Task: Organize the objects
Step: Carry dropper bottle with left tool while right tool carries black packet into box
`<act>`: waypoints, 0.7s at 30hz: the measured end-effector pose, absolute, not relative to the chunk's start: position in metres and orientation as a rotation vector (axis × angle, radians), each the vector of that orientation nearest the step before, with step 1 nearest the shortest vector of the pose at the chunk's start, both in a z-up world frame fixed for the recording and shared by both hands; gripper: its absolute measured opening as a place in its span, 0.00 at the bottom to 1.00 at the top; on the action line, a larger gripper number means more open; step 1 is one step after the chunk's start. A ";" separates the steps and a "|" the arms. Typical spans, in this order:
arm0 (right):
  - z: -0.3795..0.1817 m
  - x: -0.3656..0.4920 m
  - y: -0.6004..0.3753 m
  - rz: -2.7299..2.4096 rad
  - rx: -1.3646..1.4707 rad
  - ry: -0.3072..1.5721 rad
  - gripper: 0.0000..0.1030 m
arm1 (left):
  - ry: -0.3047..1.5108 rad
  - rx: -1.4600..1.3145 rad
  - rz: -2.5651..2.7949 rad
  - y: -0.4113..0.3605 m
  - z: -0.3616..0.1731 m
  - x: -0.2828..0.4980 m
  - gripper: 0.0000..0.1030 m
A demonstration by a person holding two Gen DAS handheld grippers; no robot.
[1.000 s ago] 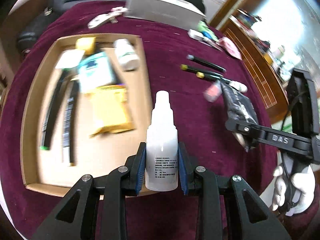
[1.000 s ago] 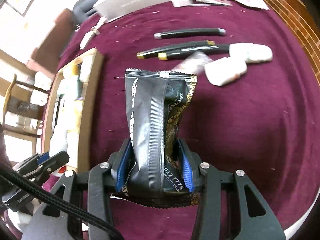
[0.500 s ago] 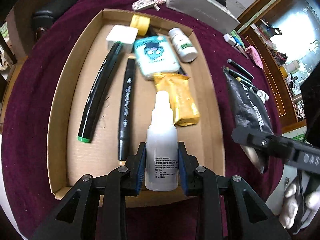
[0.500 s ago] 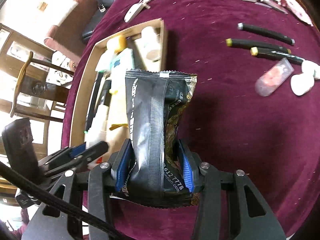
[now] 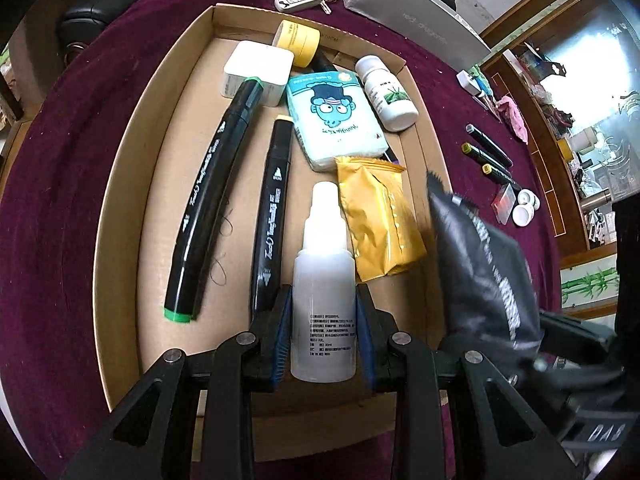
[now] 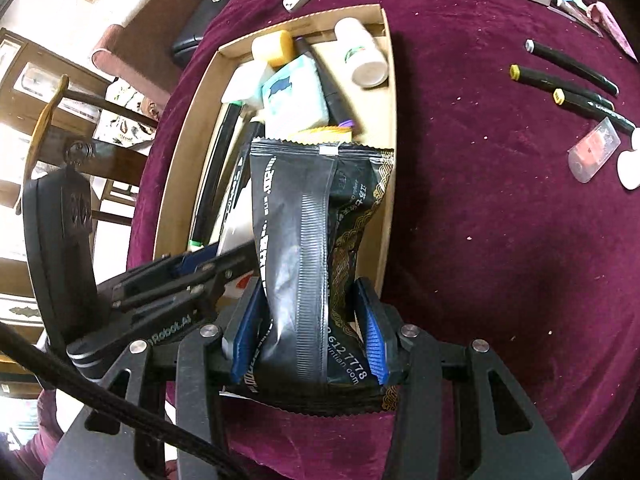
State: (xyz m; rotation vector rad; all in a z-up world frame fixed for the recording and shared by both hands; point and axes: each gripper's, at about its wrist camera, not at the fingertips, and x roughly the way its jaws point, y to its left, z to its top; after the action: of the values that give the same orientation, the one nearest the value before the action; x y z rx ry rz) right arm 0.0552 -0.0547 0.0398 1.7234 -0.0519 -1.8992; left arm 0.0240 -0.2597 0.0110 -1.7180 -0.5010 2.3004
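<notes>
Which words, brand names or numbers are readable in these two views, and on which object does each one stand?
"Touch": green-capped marker in the cardboard tray.
"6127778": black snack packet.
"Robot.AI": left gripper.
"DAS": right gripper.
Dropper bottle label, pill bottle and tissue pack lettering: too small to read.

Left gripper: matte black frame, blue ribbed pads, silver round screws.
Right gripper: same black frame, blue ribbed pads, silver screws.
Cable: black, braided.
Markings: white "Robot.AI" lettering is seen on the left gripper's side.
</notes>
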 end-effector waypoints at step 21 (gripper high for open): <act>0.008 0.051 -0.083 -1.828 1.800 0.049 0.43 | -0.555 -1.725 2.310 -0.273 0.021 0.030 0.26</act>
State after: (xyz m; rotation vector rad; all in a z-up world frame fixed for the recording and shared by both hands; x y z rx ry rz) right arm 0.0511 -0.0828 0.0085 1.7998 0.0490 -1.8277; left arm 0.0296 -0.2735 0.0214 -1.7247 -0.5553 2.3102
